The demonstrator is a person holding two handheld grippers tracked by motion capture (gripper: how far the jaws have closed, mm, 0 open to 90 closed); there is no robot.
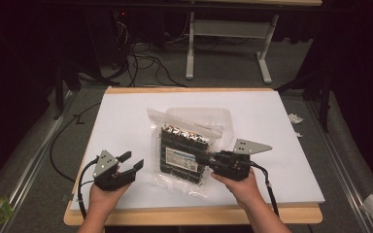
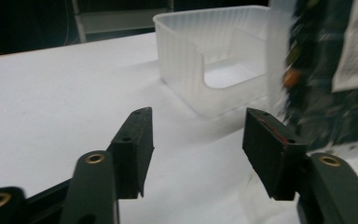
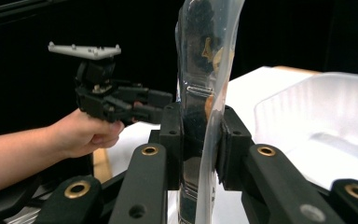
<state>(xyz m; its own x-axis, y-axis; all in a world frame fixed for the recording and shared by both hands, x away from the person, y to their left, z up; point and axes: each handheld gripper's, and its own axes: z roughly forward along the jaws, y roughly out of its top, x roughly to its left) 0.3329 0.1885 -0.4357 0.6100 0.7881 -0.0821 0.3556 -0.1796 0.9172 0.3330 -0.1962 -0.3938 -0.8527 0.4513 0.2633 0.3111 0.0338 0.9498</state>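
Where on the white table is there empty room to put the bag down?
The white tabletop is bare on its left side, from the left gripper up to the far edge. The right side, beyond the right gripper, is bare too. The middle is crowded: the clear bag of dark packets, pinched in the right gripper, sits before the clear plastic tub.

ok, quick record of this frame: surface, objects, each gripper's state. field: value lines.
surface: white board on a wooden table
object 1: clear plastic bag of dark items with a white label
object 2: translucent plastic tub, empty, behind the bag
left gripper: open, holding nothing, beside the bag
right gripper: shut on the bag's edge
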